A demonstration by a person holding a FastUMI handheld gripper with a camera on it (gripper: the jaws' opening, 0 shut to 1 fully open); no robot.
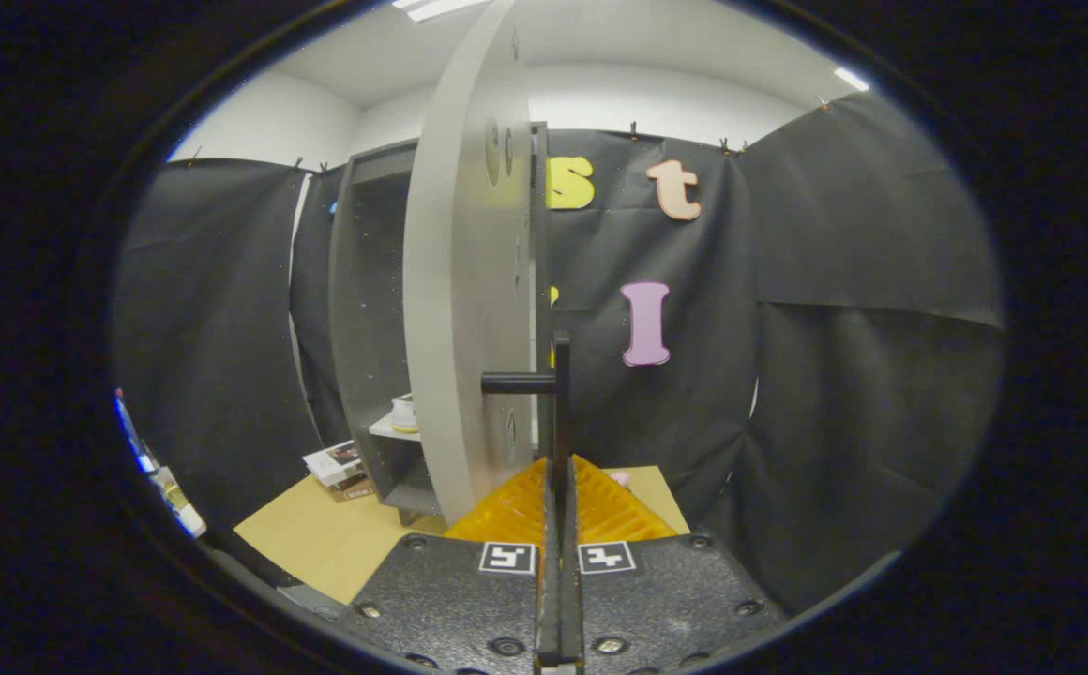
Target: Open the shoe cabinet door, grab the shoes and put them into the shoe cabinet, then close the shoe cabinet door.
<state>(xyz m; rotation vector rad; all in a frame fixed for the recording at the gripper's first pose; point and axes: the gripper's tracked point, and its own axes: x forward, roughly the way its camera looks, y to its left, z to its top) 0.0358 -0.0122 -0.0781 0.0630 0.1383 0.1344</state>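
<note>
Clenched on the door handle (558, 412), the tongs (560, 487) are pressing both fingers (516, 511) against the upright bar, which is running up between them and standing off the door (464, 309) on a short stub. That door is hanging edge-on just ahead and to the left of the tongs, swung well away from the cabinet (366, 309), so the opening step is looking under way or nearly finished. Beyond the door the cabinet's inside is showing: a shelf (392, 429) with a small pale thing (403, 412) sitting on it, too small to tell whether it is a shoe. Books (342, 467) are lying on the table (338, 539) beside the cabinet's foot, left of the tongs. Something pinkish (621, 478) is peeking out just past the right finger; it may be a shoe, though I cannot be sure.

Next move is probably calling for letting go of the handle, backing clear of the door, and turning to find the shoes
</note>
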